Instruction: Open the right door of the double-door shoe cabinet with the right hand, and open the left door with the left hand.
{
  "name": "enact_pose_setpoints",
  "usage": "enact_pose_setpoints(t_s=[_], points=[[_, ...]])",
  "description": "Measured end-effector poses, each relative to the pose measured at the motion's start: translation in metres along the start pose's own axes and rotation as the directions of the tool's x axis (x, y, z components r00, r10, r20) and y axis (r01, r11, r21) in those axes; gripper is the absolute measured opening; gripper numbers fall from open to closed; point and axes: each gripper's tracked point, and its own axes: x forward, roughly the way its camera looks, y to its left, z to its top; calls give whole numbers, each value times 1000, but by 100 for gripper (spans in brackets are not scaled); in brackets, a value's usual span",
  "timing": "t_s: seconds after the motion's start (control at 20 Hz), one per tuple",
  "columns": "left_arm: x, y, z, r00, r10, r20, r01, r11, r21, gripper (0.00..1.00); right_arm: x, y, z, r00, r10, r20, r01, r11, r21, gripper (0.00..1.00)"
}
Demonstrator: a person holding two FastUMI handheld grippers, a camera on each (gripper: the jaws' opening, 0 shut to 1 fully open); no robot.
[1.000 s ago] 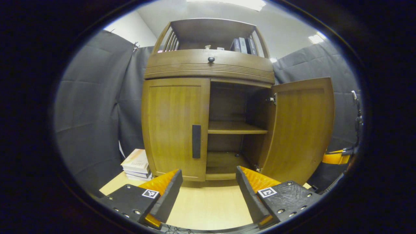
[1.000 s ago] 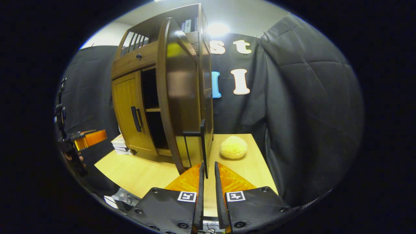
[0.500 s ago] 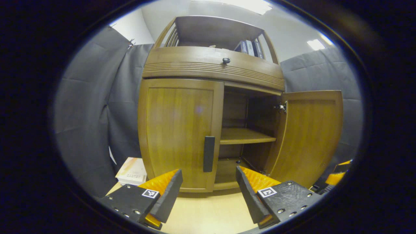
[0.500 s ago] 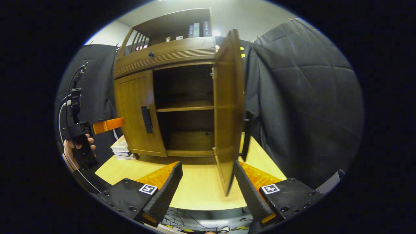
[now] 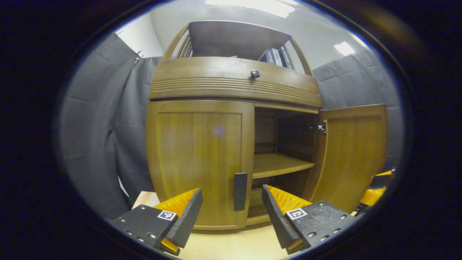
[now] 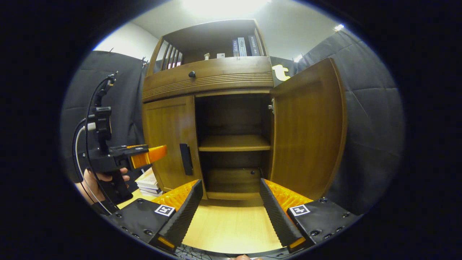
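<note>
The wooden shoe cabinet [image 5: 234, 79] stands on a light table. Its right door [image 5: 355, 155] [image 6: 306, 130] is swung wide open, baring a dark inside with one shelf [image 6: 234, 143]. The left door [image 5: 198, 159] [image 6: 169, 137] is closed, with a dark vertical handle [image 5: 240, 191] [image 6: 186, 159] at its inner edge. My left gripper [image 5: 231, 202] is open, close in front of that handle, fingers either side of it but apart from it. It is also in the right gripper view, as the left gripper [image 6: 149, 155] held by a hand [image 6: 97, 177]. My right gripper [image 6: 229, 195] is open and holds nothing, facing the open compartment.
Books [image 6: 245, 46] stand on the cabinet's top shelf above a drawer with a round knob [image 5: 255, 74]. A stack of books [image 6: 148, 182] lies on the table left of the cabinet. Black cloth walls close in on both sides.
My left gripper moved closer to the left door's handle. My right gripper let go of the right door's handle, opened and swung round to face the cabinet; the right door now stands fully open.
</note>
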Motion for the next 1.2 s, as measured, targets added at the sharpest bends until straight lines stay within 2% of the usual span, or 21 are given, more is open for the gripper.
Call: enact_pose_setpoints(t_s=[0.25,0.35,0.4,0.45,0.7,0.75,0.85,0.9,1.1,1.2], points=[[49,-1,-10,999,46,-15,-46,999,-21,95,15,0,2,1000,21,4,-21,1000,6,99],[68,-2,-22,998,60,-36,-61,998,-30,95,19,-1,3,999,38,-1,-38,999,-8,96],[78,-4,-28,997,63,-45,-65,997,-33,94,23,-2,3,999,45,-3,-45,999,-9,99],[85,-5,-33,996,64,-54,-66,997,-35,94,26,-1,2,998,55,-8,-55,998,-9,96],[114,-21,-56,995,51,-86,-52,998,-19,94,35,-1,1,997,81,-11,-82,996,-24,99],[118,-18,-57,993,77,-85,-78,997,-2,83,37,-2,1,996,86,-11,-86,996,-29,99],[122,-19,-64,993,74,-97,-74,997,4,63,47,-2,1,996,92,-13,-92,995,-30,99],[123,-20,-67,993,69,-95,-70,998,-2,56,49,-1,1,995,96,-17,-96,995,-28,96],[128,-17,-68,993,90,-73,-92,996,-19,31,66,0,0,994,110,-28,-111,994,-27,96],[125,-17,-69,993,98,-61,-100,995,-23,32,72,0,0,993,113,-30,-114,993,-27,99]])
